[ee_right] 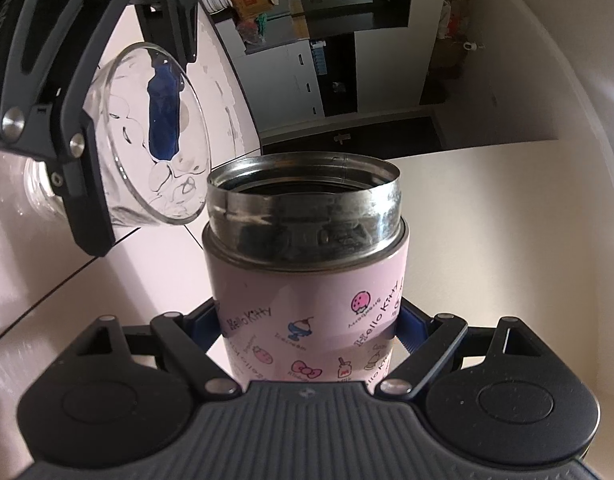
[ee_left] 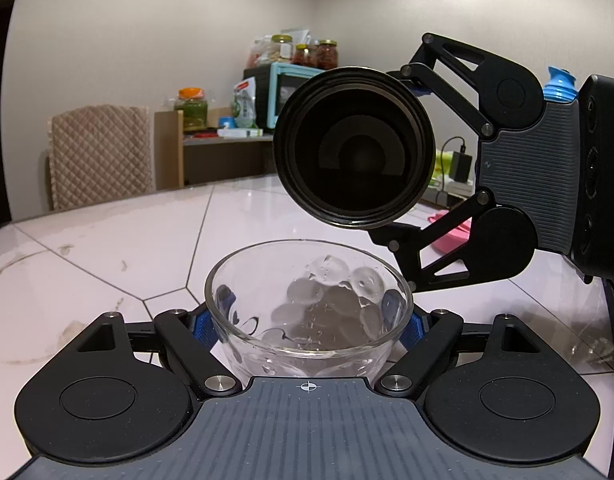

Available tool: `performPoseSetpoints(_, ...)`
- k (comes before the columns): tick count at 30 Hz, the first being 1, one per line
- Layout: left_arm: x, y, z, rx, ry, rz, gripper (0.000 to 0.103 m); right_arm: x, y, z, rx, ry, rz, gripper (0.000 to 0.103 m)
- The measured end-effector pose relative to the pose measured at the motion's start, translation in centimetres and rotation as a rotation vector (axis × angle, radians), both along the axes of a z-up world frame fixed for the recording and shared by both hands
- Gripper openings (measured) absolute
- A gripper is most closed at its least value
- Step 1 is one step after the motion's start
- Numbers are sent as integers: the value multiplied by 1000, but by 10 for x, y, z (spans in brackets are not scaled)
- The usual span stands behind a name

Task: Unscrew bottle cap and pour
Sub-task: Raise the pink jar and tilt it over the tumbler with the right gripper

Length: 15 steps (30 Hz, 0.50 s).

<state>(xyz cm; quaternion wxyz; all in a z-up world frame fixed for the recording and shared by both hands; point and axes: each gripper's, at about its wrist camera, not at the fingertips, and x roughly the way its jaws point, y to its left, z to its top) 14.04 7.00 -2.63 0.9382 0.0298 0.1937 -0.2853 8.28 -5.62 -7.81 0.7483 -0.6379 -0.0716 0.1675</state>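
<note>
The left gripper point(ee_left: 309, 322) is closed on a clear glass bowl point(ee_left: 307, 312), its blue pads point(ee_left: 203, 326) pressing the bowl's left and right walls. The bowl stands near the front of a white marble-look table with thin dark hexagonal seams point(ee_left: 107, 256). In it lie clear, rounded, pebble-like pieces point(ee_left: 331, 292); about eight can be made out, though the exact count cannot be told through the glass.

The right gripper point(ee_right: 309, 330) is clamped on the one pink cylindrical flask printed with small cartoon pictures point(ee_right: 307, 300), gripping its body low down. The flask's cap is off and its steel threaded mouth point(ee_right: 303, 184) is bare. In the left wrist view the flask is tipped on its side, its dark open mouth point(ee_left: 353, 146) facing the camera, hanging just above and behind the bowl's far rim without touching it. No stream is visible between them.

To the left of the bowl the table top runs bare and wide out to its rounded far-left edge. To the right the right gripper's black linkage fills the air over the table, and a pink flat object point(ee_left: 453, 236) lies behind it. Beyond the far edge stand one chair with a beige quilted cover point(ee_left: 101, 156) and a wooden shelf point(ee_left: 211, 148) holding one teal-framed microwave point(ee_left: 285, 94) with jars on top.
</note>
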Motion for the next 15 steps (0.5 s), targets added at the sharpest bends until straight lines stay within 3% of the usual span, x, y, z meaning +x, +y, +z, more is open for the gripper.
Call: performPoseSetpoints(15, 1, -2, 0, 0, 0, 1, 87, 4, -1, -8, -68, -32, 5, 88)
